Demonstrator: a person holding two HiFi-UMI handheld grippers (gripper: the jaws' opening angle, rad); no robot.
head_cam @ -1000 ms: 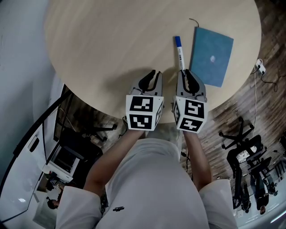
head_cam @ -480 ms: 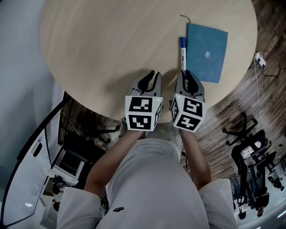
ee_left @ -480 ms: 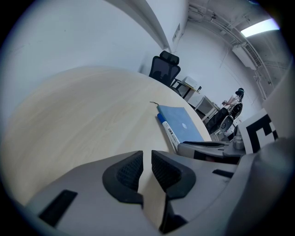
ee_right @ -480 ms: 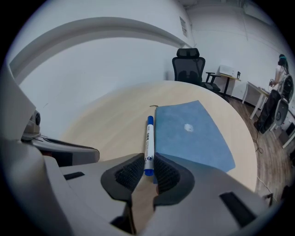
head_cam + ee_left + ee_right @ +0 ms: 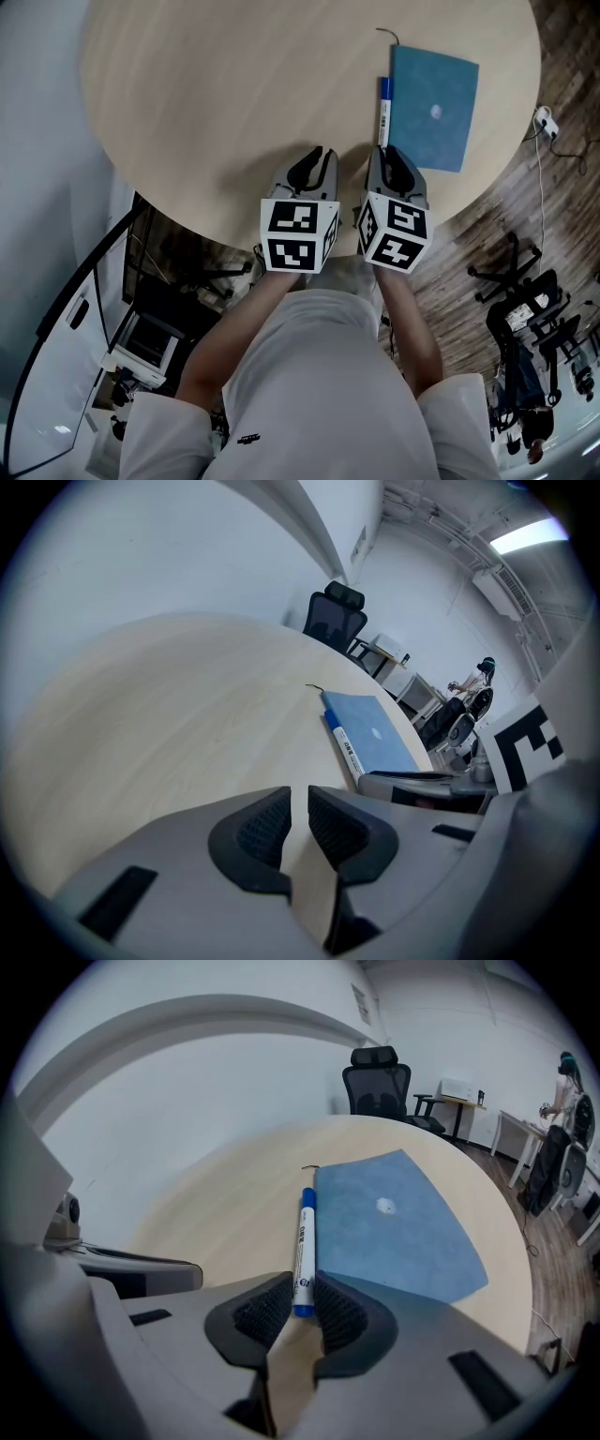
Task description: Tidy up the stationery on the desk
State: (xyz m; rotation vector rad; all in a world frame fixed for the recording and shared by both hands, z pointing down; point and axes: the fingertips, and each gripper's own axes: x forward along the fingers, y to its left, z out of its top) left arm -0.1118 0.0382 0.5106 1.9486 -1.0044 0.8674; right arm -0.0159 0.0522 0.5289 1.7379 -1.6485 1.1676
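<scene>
Clutter round the marker point(image 5: 383, 111), is there any?

Hardly. It lies flat on the pale round table point(image 5: 234, 94), just beside the left edge of a blue notebook point(image 5: 431, 103) and parallel to it. The wood to its left is bare. A thin dark cord point(image 5: 386, 35) sticks out at the notebook's far corner.

And the grippers?

The right gripper point(image 5: 300, 1305) has its pads clenched on the marker's near blue end. The rest of the barrel runs away across the table. The left gripper point(image 5: 299, 819) hovers just beside it over the table's near edge, jaws a narrow gap apart with nothing between them.

Any writing?

Dark print runs along the white barrel, too small to read. The notebook cover carries one small pale mark, no legible words.

Beyond the table?

A black office chair point(image 5: 377, 1082) by the wall, and another chair's base point(image 5: 525, 309) on the wooden floor point(image 5: 487, 225).
</scene>
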